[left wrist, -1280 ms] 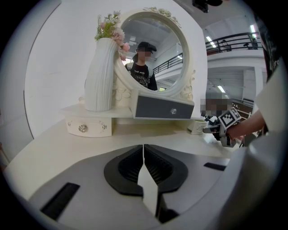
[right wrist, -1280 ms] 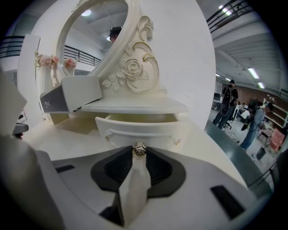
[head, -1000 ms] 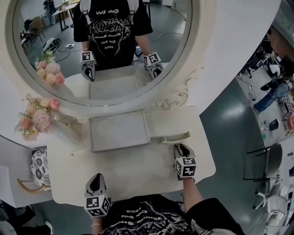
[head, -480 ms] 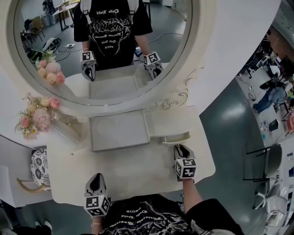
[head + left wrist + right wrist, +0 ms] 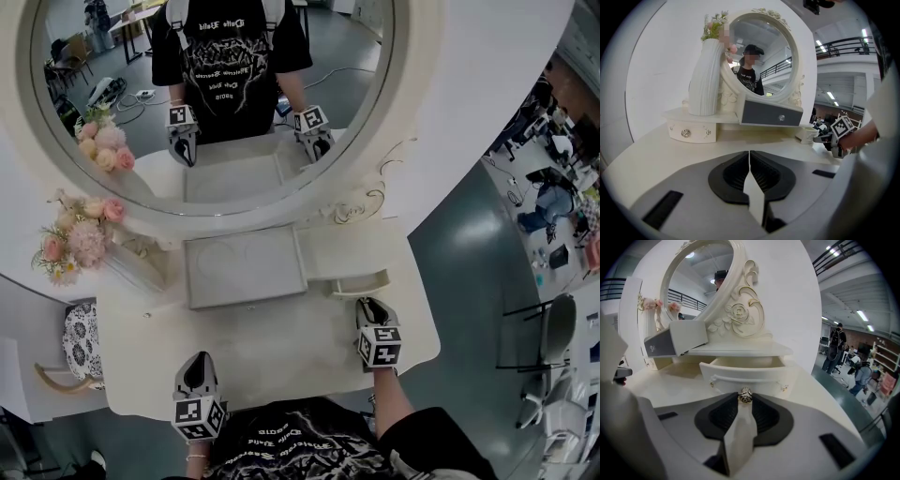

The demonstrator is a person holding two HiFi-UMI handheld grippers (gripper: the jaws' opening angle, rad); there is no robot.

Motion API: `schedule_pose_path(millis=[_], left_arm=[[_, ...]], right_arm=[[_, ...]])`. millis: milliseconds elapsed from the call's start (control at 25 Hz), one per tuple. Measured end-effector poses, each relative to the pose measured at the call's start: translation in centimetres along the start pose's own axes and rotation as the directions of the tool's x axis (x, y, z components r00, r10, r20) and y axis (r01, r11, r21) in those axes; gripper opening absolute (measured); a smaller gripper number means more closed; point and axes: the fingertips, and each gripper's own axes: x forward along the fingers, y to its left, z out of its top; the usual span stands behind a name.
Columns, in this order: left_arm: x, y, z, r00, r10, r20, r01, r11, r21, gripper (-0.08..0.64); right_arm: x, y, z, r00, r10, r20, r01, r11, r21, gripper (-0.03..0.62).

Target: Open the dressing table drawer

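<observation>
R hand-held gripper (image 5: 367, 305) is clamping narrow on the drawer knob (image 5: 746, 396). Drawer (image 5: 361, 281), centre-right of head view, is sitting partly out. L hand-held gripper (image 5: 195, 364), lower left by the counter (image 5: 281, 356) edge, is closed and empty. Risk: small round knob slipping from the pads if the pull goes off-axis, or the drawer binding.

White lettering runs across the person's black T-shirt (image 5: 300, 448) and shows again, reversed, in the mirror (image 5: 412, 66). It is too small and warped to read.
</observation>
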Motion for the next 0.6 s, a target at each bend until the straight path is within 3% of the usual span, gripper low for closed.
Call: schedule_pose_path(millis=[600], left_arm=[[-0.16,0.21,-0.32,1.000,0.007,-0.005,-0.007,1.000,-0.011,0.021]], right_arm=[[-0.39,0.16,-0.25,1.000,-0.002,0.003,0.002,1.000,0.001,0.101]])
